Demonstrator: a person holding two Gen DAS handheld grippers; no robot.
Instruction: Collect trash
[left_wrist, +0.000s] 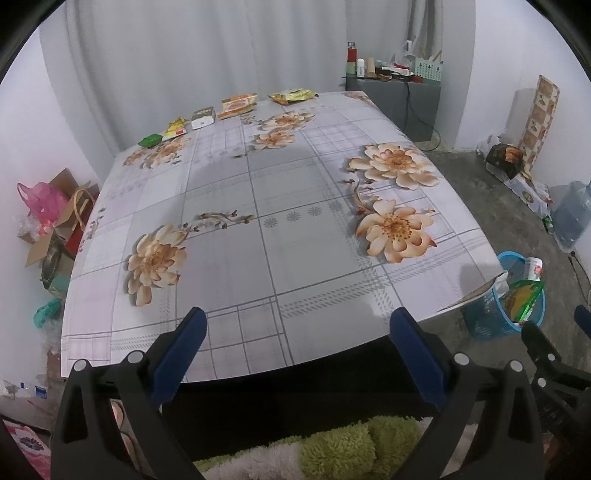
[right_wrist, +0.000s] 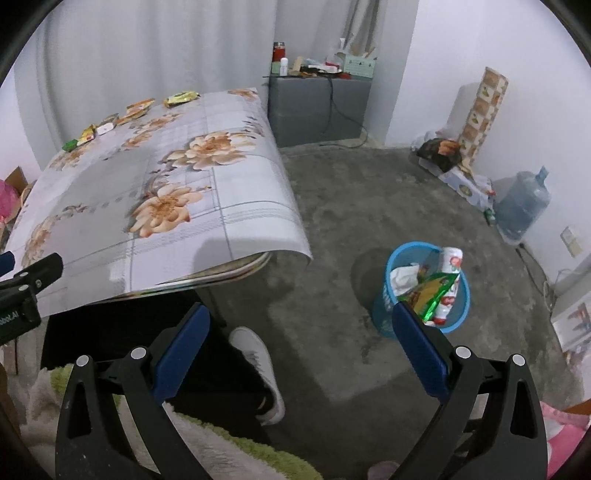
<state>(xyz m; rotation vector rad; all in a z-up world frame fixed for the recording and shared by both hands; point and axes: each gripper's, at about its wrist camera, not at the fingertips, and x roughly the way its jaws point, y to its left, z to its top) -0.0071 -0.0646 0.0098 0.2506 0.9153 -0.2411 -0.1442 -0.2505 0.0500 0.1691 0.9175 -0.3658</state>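
Observation:
Several pieces of trash lie in a row along the far edge of the floral table (left_wrist: 280, 258): a green packet (left_wrist: 149, 140), a yellow wrapper (left_wrist: 175, 128), a white box (left_wrist: 203, 117), an orange wrapper (left_wrist: 238, 105) and a yellow-green bag (left_wrist: 293, 96). A blue waste basket (right_wrist: 424, 291) stands on the floor right of the table, holding a green snack bag (right_wrist: 436, 291), a white cup (right_wrist: 452, 260) and paper. My left gripper (left_wrist: 299, 321) hangs open over the table's near edge. Over the floor beside the basket, my right gripper (right_wrist: 301, 317) is open with nothing between its fingers.
A grey cabinet (right_wrist: 317, 107) with bottles stands behind the table. Boxes, bags and a water jug (right_wrist: 522, 206) line the right wall. A pink bag and cardboard (left_wrist: 51, 214) sit left of the table. A white shoe (right_wrist: 258, 369) is on the concrete floor.

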